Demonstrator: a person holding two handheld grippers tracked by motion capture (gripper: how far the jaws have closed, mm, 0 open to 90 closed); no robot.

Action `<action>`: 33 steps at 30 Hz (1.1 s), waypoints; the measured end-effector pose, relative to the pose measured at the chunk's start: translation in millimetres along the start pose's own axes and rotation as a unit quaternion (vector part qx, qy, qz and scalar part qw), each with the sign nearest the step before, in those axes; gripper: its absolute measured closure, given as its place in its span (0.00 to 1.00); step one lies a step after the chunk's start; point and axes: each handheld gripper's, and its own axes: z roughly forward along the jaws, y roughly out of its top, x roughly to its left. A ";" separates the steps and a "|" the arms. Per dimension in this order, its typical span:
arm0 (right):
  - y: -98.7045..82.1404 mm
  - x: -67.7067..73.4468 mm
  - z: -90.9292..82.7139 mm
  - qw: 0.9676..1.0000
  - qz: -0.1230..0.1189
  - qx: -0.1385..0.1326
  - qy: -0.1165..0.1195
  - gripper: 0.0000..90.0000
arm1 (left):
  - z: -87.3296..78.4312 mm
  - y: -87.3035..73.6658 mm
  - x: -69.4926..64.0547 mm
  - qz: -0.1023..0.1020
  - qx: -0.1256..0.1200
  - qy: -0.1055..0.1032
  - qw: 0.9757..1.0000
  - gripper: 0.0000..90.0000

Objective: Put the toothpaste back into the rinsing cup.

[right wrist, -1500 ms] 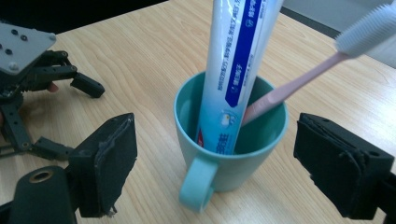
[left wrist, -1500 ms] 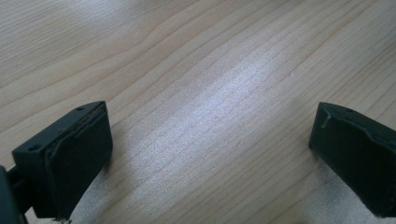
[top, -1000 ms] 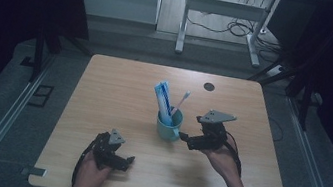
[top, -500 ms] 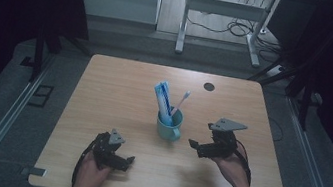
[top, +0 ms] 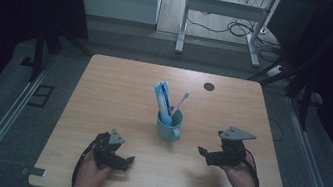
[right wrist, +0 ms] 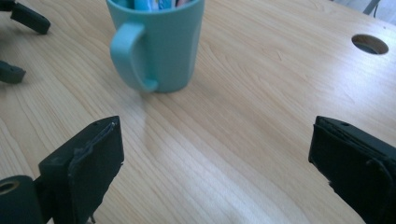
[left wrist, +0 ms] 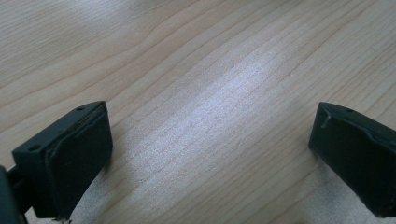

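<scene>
A: Nearest, the left hand-held gripper [top: 128, 161] rests spread on the desk [top: 104, 89], the right hand-held gripper [top: 201, 154] has just been opening, nothing between.

B: Beyond, the teal mug [top: 169, 124] holds the toothbrush [top: 181, 101] and probably toothpaste; loading looks finished.

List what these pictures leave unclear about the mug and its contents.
- Mug inside: high view, hidden by its wall; right gripper view, cut off by the top edge.
- Toothpaste tube print: high view, too small to read.
- Toothbrush bristles: high view, too small.
- Mug's far side: right gripper view, hidden by the mug itself.
</scene>
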 end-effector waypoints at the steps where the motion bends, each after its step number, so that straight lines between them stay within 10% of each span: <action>1: -2.6 -0.3 -0.3 1.000 0.003 0.000 -0.001 0.04 | 0.0 0.0 -0.1 -0.001 0.000 0.000 1.000 0.00; 33: -81.0 0.4 16.5 0.997 0.026 0.065 -0.013 0.05 | 0.0 -0.3 -1.1 -0.005 -0.001 0.002 1.000 0.00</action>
